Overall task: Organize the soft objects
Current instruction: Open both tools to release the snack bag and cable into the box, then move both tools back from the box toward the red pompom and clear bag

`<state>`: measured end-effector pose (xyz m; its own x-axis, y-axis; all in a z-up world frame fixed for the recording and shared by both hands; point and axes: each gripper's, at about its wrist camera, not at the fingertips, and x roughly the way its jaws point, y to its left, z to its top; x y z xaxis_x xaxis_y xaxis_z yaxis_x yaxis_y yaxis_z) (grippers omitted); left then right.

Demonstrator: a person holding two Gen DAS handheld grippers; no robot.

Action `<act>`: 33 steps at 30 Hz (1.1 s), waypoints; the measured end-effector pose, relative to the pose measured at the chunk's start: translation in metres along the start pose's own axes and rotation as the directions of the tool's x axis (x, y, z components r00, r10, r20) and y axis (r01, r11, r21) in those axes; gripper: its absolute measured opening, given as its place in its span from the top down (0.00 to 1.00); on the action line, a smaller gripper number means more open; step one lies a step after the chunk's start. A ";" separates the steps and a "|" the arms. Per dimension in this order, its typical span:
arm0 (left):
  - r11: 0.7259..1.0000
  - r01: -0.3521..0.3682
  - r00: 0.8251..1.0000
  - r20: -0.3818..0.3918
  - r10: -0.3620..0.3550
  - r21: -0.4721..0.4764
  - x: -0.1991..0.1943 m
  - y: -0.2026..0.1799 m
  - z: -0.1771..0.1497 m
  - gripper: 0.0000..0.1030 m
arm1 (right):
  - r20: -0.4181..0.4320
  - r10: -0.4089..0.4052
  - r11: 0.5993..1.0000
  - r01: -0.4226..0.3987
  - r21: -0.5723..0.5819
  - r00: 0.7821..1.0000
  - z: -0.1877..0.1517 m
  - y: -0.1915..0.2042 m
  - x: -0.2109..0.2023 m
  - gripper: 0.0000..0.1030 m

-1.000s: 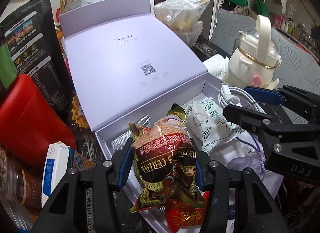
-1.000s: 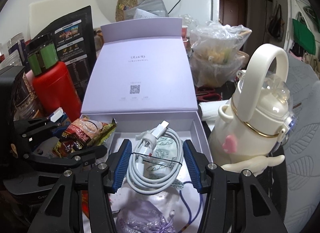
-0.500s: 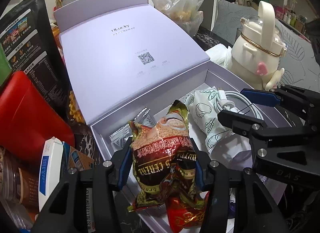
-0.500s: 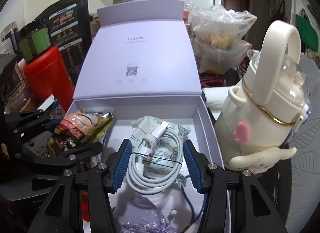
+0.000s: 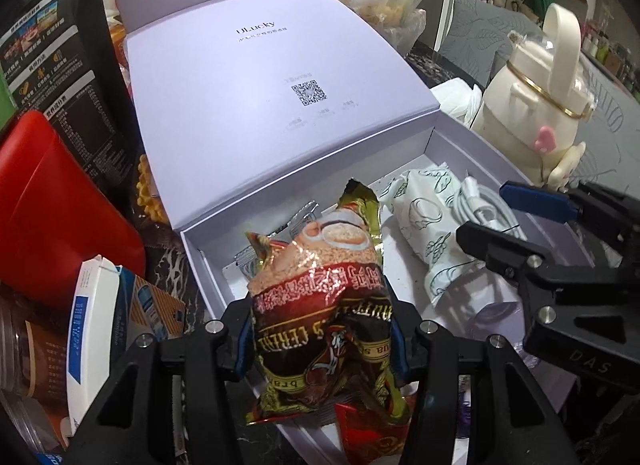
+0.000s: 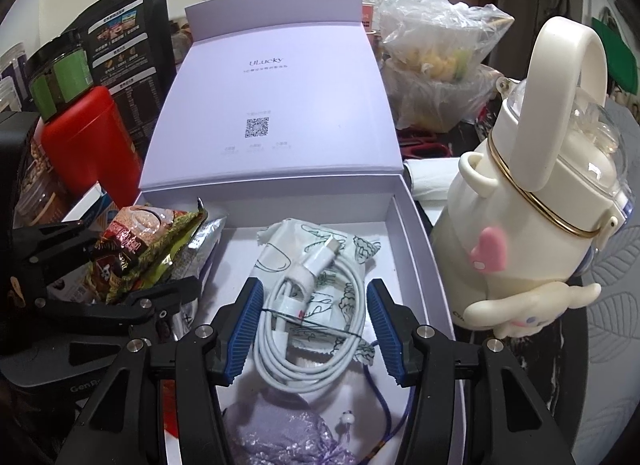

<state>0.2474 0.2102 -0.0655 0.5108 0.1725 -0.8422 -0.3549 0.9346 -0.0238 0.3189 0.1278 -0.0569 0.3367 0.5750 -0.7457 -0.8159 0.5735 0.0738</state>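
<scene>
The cereal packet (image 5: 320, 305) hides the left gripper's pads (image 5: 242, 349); the purple pouch (image 6: 280, 437) runs off the bottom edge; the lid's small print (image 6: 256, 147) seems unreadable.

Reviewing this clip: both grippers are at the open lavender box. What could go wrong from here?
The left gripper pinches the crinkly cereal packet low down; it could slip or crush. The right gripper straddles the coiled white cable without pressing, so the printed pouch underneath may get snagged. The cream kettle-shaped bottle stands close beside it.
</scene>
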 end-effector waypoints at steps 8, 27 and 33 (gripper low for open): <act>1.000 0.021 0.999 0.049 -0.021 -0.005 -0.018 -0.002 0.000 0.42 | 0.030 -0.021 1.000 0.021 -0.001 0.999 0.002 0.000 -0.015 0.43; 1.000 0.007 0.982 0.191 -0.007 0.000 -0.100 -0.004 -0.007 0.42 | 0.145 -0.114 0.993 0.116 -0.001 0.983 -0.005 0.011 -0.094 0.41; 1.000 -0.006 0.967 0.256 0.004 0.006 -0.140 -0.009 -0.017 0.42 | 0.194 -0.124 0.992 0.128 -0.010 0.973 -0.011 0.023 -0.129 0.41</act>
<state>0.1661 0.1727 0.0432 0.6926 0.2503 -0.6765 -0.3533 0.9354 -0.0157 0.2515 0.0602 0.0338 0.5200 0.6017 -0.6062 -0.7705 0.6367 -0.0290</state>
